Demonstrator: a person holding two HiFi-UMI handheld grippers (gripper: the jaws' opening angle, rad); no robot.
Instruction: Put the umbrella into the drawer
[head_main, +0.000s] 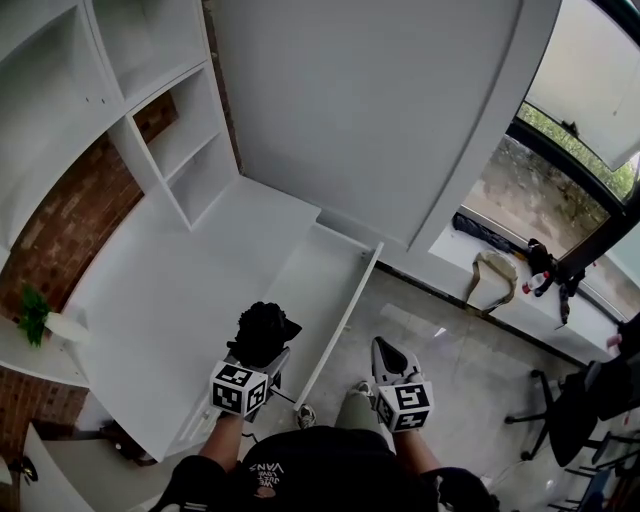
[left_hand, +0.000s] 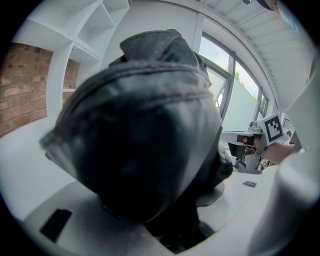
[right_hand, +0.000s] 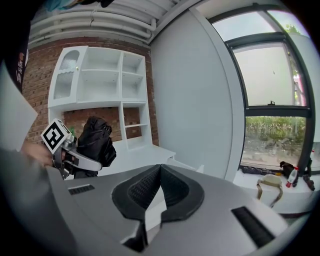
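Observation:
A black folded umbrella (head_main: 263, 328) is bunched between the jaws of my left gripper (head_main: 262, 352), which is shut on it. It hangs over the near end of the open white drawer (head_main: 322, 285) that juts from the desk. The dark fabric of the umbrella (left_hand: 145, 125) fills most of the left gripper view. My right gripper (head_main: 384, 346) is to the right of the drawer's front panel, over the floor. It is shut, with its black pads (right_hand: 142, 190) meeting at the tips and nothing held. From the right gripper view the umbrella (right_hand: 97, 142) shows at left.
A white desk top (head_main: 170, 300) runs left of the drawer, with white shelving (head_main: 175, 140) and a brick wall (head_main: 70, 215) behind and a small plant (head_main: 33, 312). A window ledge (head_main: 500, 275) at right holds a tan bag and a bottle. An office chair (head_main: 570, 400) stands far right.

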